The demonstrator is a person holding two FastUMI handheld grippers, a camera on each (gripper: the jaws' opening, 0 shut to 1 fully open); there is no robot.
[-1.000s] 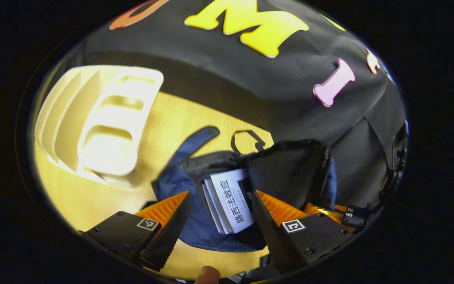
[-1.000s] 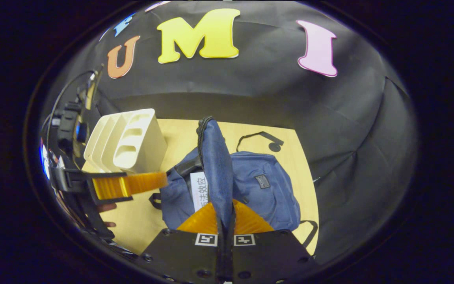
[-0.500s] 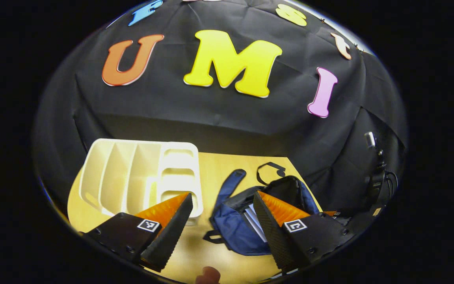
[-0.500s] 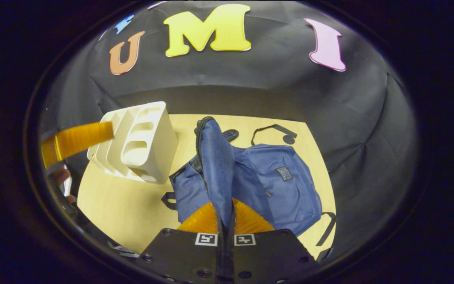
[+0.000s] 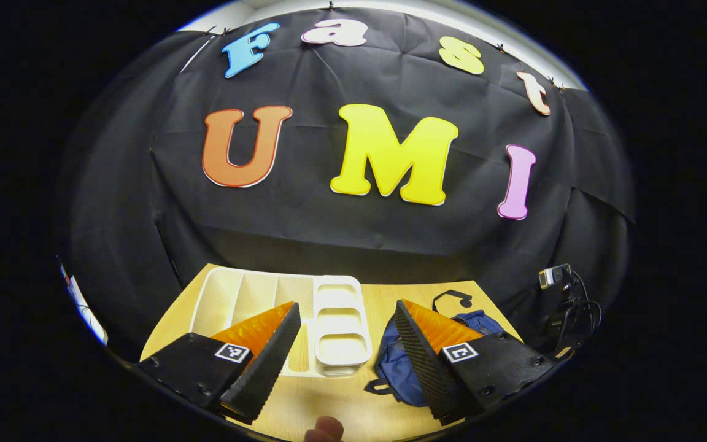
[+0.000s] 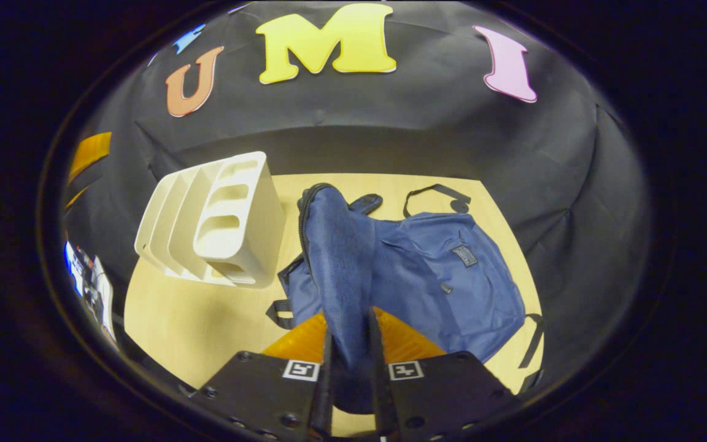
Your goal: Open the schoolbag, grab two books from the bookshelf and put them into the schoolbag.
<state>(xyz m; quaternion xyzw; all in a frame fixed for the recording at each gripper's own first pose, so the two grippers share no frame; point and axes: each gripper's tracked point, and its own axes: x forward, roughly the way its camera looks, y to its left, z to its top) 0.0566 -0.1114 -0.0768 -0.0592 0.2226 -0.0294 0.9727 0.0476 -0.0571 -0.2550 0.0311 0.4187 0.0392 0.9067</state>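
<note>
The blue schoolbag (image 6: 445,276) lies on the wooden table, its flap (image 6: 335,258) standing upright. My right gripper (image 6: 350,362) has its jaws a narrow gap apart, and the flap's cloth runs between them. The white bookshelf (image 6: 218,227) stands left of the bag, and the slots I can see hold no books. My left gripper (image 5: 344,356) hangs wide open above the table's near side with nothing between its fingers. Beyond them are the bookshelf (image 5: 329,319) and part of the schoolbag (image 5: 399,377). One finger of the left gripper (image 6: 89,150) pokes in at the far left of the right gripper view.
The black cloth wall closes off the back and sides of the table (image 6: 194,325). A small device with cables (image 5: 565,301) hangs at the right. Printed papers (image 6: 92,288) sit off the table's left edge. A person's fingertip (image 5: 323,426) shows under the left gripper.
My left gripper has pulled up and back from the bag's opening, where a white book lay inside. The right gripper's fingers have parted slightly around the flap.
</note>
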